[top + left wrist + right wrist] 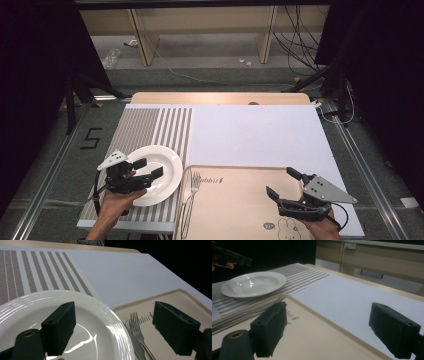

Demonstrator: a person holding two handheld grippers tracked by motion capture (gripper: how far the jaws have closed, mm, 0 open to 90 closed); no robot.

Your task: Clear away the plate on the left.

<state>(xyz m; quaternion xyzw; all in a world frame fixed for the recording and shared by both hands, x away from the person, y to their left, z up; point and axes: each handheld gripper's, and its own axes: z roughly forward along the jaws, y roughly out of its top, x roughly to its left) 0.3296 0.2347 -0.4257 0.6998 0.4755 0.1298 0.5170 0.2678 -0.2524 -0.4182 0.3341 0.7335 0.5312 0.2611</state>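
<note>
Care at the rim is what this step seems to call for: the left gripper (145,169) hangs over the white plate (167,165), which sits on the striped mat (145,125) in the lower left of the high view, and a clean grasp would likely mean bringing one jaw just under the raised edge and the other over the top of it, then closing slowly so the glossy plate does not skid. In the left gripper view the plate (100,322) fills the lower left of the frame, with one jaw above its inner bowl and the other out past the rim, above the beige tray (175,300); the jaws stand wide apart and hold nothing, and whether either one brushes the plate cannot be told. A fork (137,326) lies on the tray just beside the plate's right edge, with what looks like a knife next to it, so the approach is best kept clear of them. The right gripper (282,182) waits in the lower right of the high view, above the tray (235,172), its jaws also spread wide and empty. The tray and mat rest on a white surface (260,135). From the right gripper view the plate (253,283) shows in the upper left, well apart from those jaws.
</note>
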